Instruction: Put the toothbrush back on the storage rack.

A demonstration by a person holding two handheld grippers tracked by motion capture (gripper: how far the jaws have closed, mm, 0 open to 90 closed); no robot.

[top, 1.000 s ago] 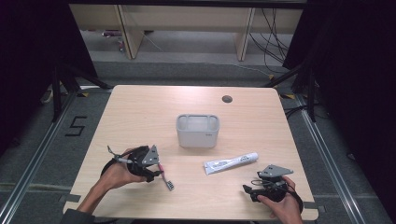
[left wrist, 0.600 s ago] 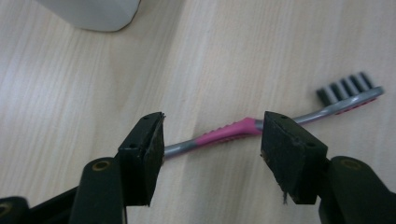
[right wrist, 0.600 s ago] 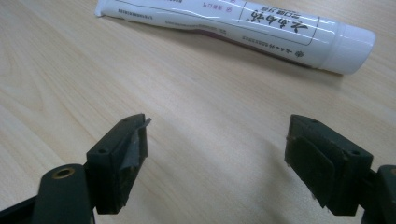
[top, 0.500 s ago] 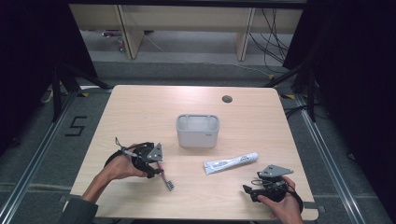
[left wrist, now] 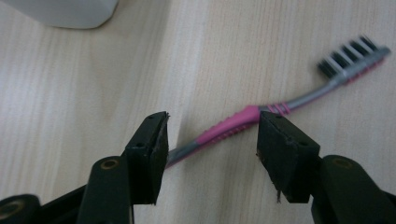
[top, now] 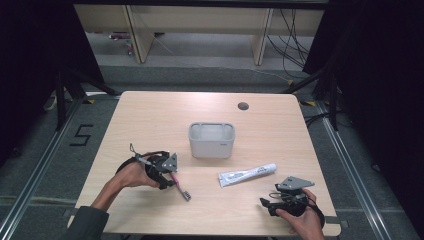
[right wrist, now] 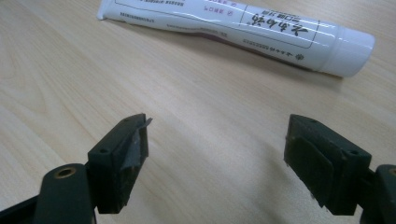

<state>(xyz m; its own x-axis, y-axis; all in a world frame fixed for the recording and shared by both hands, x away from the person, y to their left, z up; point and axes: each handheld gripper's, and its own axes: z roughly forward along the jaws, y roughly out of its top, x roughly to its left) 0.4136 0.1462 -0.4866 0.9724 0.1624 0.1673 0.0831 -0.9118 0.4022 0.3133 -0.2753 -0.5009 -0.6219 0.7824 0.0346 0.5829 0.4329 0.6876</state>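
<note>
toothbrush [left wrist: 233, 125] lay flat on tabletop [top: 150, 120], handle slanting between left gripper [left wrist: 212, 154] pads; jaws had just been closing, not yet pressing. right gripper [right wrist: 215, 163] wide open, empty.

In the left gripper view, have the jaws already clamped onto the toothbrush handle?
No: the toothbrush lies on the table between the left hand-held gripper jaws, with gaps at both pads.
</note>
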